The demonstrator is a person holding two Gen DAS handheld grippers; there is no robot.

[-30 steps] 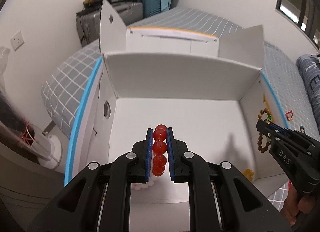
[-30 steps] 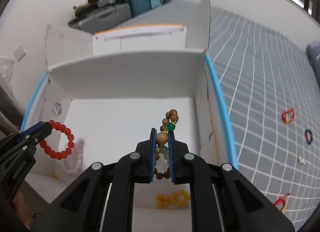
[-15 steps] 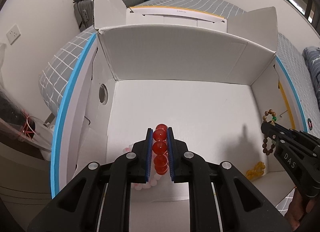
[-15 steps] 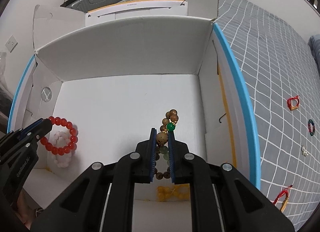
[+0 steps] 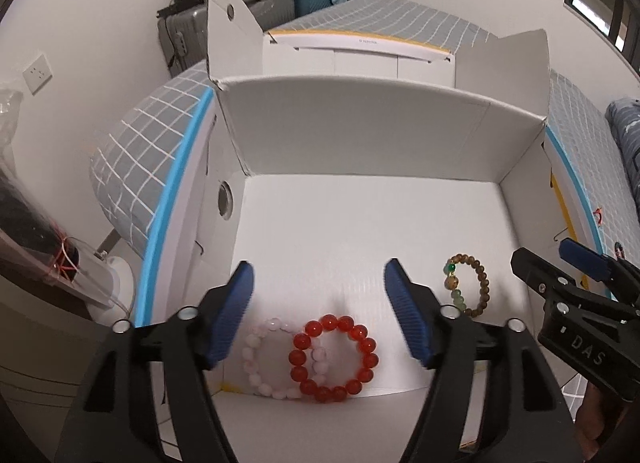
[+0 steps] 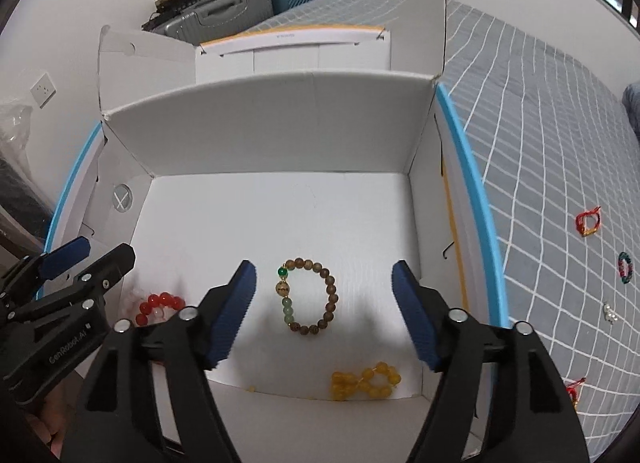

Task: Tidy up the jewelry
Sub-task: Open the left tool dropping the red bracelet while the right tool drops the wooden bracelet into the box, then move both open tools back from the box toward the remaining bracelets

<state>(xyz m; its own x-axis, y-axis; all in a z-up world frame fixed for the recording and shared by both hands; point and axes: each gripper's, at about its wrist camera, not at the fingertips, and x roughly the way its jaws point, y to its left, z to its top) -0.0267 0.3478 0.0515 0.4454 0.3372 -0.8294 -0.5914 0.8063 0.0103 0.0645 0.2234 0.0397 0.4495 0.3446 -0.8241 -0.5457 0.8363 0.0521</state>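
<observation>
An open white cardboard box [image 5: 360, 135] [image 6: 272, 123] sits on the bed. My left gripper [image 5: 320, 303] is open and empty above the box floor. Below it lies a red bead bracelet [image 5: 334, 359], overlapping a pale pink bead bracelet [image 5: 260, 363]. My right gripper [image 6: 324, 299] is open and empty over a brown bead bracelet with green beads [image 6: 310, 297], also in the left wrist view [image 5: 468, 283]. A yellow bead bracelet [image 6: 366, 381] lies at the box's near edge. The red bracelet shows partly in the right wrist view [image 6: 158, 303].
On the grey checked bedspread [image 6: 540, 143] right of the box lie several small pieces: a red cord bracelet [image 6: 588, 221], a dark beaded ring [image 6: 624, 267], a pearl piece [image 6: 610, 313]. Suitcases [image 6: 224, 19] stand at the far wall. The box flaps stand upright.
Both grippers opened and let go: the red bracelet dropped beside the pink one, the brown bracelet dropped onto the box floor. Both grippers pulled back slightly.
</observation>
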